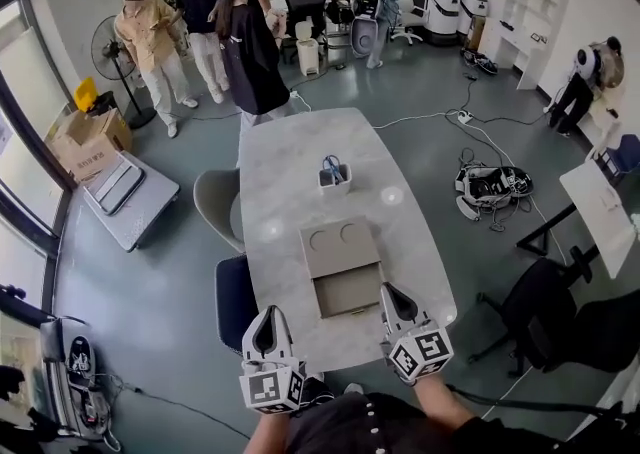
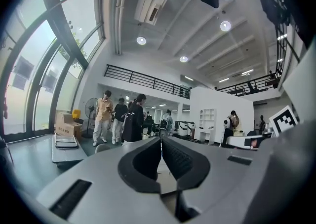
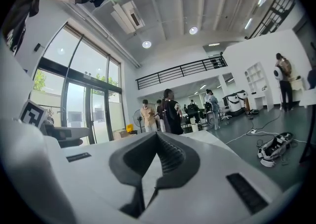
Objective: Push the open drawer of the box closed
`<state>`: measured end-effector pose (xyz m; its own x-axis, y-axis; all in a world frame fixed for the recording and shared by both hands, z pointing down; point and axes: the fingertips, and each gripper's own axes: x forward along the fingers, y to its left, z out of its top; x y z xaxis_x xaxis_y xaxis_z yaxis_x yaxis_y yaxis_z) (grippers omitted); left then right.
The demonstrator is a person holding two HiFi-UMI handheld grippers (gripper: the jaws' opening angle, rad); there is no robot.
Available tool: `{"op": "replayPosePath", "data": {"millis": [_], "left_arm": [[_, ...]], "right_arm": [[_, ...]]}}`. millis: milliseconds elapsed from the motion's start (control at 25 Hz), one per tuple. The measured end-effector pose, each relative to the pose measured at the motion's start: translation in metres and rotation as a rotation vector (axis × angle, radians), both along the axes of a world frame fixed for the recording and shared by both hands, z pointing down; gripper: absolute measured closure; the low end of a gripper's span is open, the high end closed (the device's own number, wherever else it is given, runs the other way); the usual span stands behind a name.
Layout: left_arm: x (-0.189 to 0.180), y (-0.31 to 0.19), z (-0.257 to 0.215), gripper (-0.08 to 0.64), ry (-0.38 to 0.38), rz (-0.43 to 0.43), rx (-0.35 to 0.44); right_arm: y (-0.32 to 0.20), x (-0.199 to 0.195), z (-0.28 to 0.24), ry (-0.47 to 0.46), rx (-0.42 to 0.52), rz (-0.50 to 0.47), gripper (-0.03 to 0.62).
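A flat tan box (image 1: 338, 245) with two round marks on its lid lies on the white oval table (image 1: 290, 157). Its drawer (image 1: 349, 291) is pulled out toward me and looks empty. In the head view my right gripper (image 1: 386, 289) hovers just beside the drawer's front right corner, jaws together with nothing between them. My left gripper (image 1: 268, 311) is held over the table's near left edge, well left of the drawer, also shut and empty. Both gripper views look up across the room along closed jaws (left gripper (image 2: 161, 140), right gripper (image 3: 157, 135)); the box does not show in them.
A small white holder (image 1: 334, 178) with blue items stands beyond the box. Two chairs (image 1: 217, 204) are tucked at the table's left side and a black chair (image 1: 541, 308) stands to the right. Several people (image 1: 250, 47) stand past the far end. A grey cart (image 1: 128, 200) is at the left.
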<state>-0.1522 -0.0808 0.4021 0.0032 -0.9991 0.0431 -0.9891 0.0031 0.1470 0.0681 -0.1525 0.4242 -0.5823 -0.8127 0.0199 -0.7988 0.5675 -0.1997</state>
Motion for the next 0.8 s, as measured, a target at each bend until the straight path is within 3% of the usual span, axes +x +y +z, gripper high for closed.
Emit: {"op": "replayPosePath", "data": {"millis": [440,800], "left_arm": [[-0.014,-0.039,0.011,0.540,0.013,0.102,-0.035],[-0.003,-0.048,0.055,0.540,0.047,0.182,-0.141]], "right_arm": [[-0.022,-0.013,0.011,-0.032,-0.061,0.084,0.595],[-0.031,-0.017,0.098,-0.150,-0.333,0.135,0.595]]}}
